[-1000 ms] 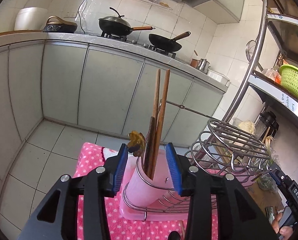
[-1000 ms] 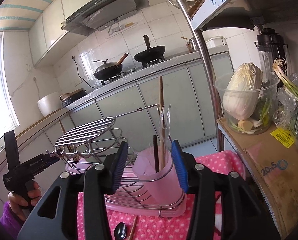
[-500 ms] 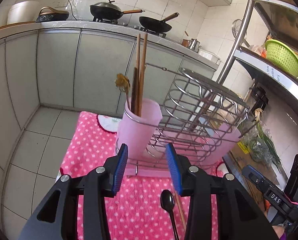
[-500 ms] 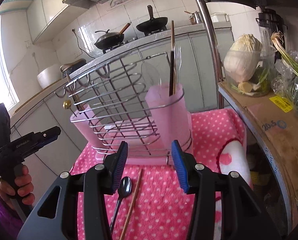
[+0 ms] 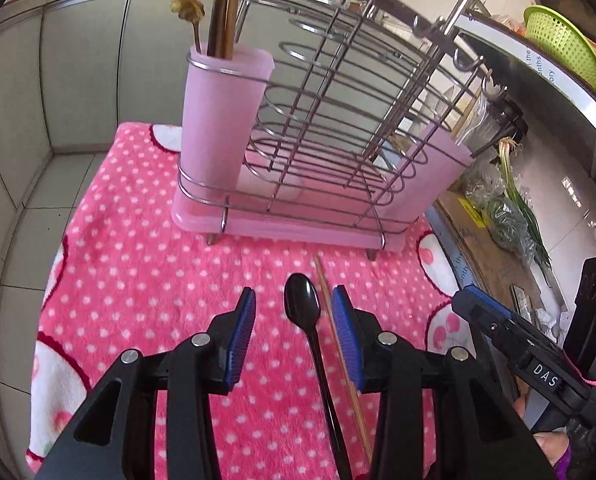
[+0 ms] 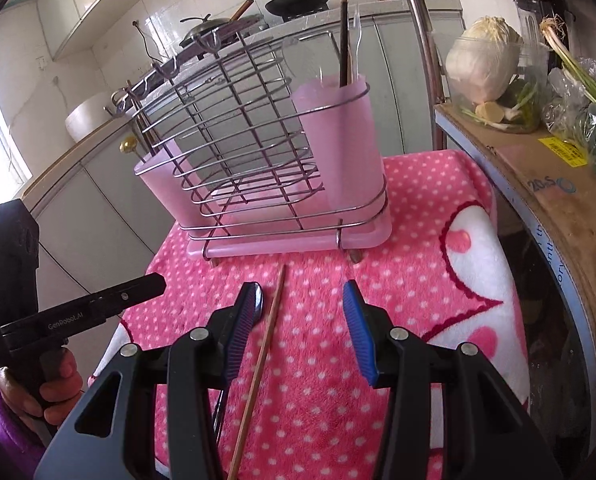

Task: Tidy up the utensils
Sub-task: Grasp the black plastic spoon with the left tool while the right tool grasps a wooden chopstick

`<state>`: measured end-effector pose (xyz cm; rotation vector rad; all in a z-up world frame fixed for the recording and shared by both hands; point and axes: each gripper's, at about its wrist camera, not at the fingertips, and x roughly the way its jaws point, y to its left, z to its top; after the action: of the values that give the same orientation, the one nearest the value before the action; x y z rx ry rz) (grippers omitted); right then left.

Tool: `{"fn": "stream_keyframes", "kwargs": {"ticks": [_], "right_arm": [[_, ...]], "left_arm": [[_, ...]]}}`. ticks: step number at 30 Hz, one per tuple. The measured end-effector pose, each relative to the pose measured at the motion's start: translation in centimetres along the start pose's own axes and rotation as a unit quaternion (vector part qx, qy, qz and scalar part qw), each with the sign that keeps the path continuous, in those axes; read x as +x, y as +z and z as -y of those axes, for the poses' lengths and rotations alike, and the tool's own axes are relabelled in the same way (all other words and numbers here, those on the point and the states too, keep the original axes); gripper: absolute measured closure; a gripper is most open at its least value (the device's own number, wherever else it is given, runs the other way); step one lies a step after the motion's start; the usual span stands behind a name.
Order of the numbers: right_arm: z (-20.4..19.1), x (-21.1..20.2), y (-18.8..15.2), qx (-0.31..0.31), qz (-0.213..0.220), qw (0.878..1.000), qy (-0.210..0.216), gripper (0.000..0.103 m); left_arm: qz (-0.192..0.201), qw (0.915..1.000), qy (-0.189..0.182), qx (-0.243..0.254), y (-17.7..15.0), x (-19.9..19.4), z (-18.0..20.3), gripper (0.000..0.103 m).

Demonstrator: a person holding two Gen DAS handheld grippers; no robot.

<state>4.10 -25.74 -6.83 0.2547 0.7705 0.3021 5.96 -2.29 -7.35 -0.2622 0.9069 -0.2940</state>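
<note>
Left wrist view: left gripper (image 5: pixel 294 320) jaws apart, empty, black spoon (image 5: pixel 302 304) between them, wooden chopstick (image 5: pixel 339 354) beside it, both on pink blanket (image 5: pixel 138 264) before wire rack (image 5: pixel 317 128); right wrist view: right gripper (image 6: pixel 299 320) spread wide, empty, chopstick (image 6: pixel 264 344) between jaws, spoon (image 6: pixel 256 300) behind left finger, before rack (image 6: pixel 258 140).

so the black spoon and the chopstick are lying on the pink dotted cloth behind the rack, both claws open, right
Not quite: the black spoon and the chopstick lie on the pink dotted cloth in front of the rack, on the claws' side, not behind it. The left wrist view shows this. The left claw and right claw are open.
</note>
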Motion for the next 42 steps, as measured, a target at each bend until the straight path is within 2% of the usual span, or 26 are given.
{"fn": "stream_keyframes", "kwargs": {"ticks": [14,21,23,26,30,35,39,42], "right_arm": [[0.8,1.1,-1.1,0.017,-0.039,0.999,0.002,0.057],[1.8,1.8,-1.4,0.037,-0.053,0.998,0.01,0.057],[2.0,1.8,-1.5,0.039,-0.053,0.998,0.011,0.057],[2.1,1.9,-1.5,0.041,-0.054,0.998,0.011,0.057],[2.4,2.0,-1.5,0.047,-0.058,0.997,0.014,0.057],[2.4,2.6,-1.3,0.052,-0.07,0.996,0.019,0.057],[1.4,3.9,-0.6,0.045,-0.087,0.994,0.039,0.057],[0.3,5.7,-0.1,0.046,-0.112,0.991,0.057,0.067]], "left_arm": [[-0.099,0.9947,-0.013,-0.024,-1.1,5.0,0.9,0.072],[-0.125,0.9915,-0.007,-0.033,-1.2,6.9,1.1,0.074],[-0.132,0.9908,-0.001,-0.032,-1.1,7.5,1.2,0.077],[-0.145,0.989,0.009,-0.031,-1.0,8.5,1.4,0.089],[-0.157,0.9869,0.022,-0.03,-1.0,9.9,1.6,0.091],[-0.144,0.9886,0.021,-0.036,-0.8,10.3,1.6,0.093],[-0.12,0.9913,0.02,-0.049,-0.5,8.2,0.1,0.094],[-0.1,0.9924,0.028,-0.067,0.0,6.4,-1.7,0.094]]}}
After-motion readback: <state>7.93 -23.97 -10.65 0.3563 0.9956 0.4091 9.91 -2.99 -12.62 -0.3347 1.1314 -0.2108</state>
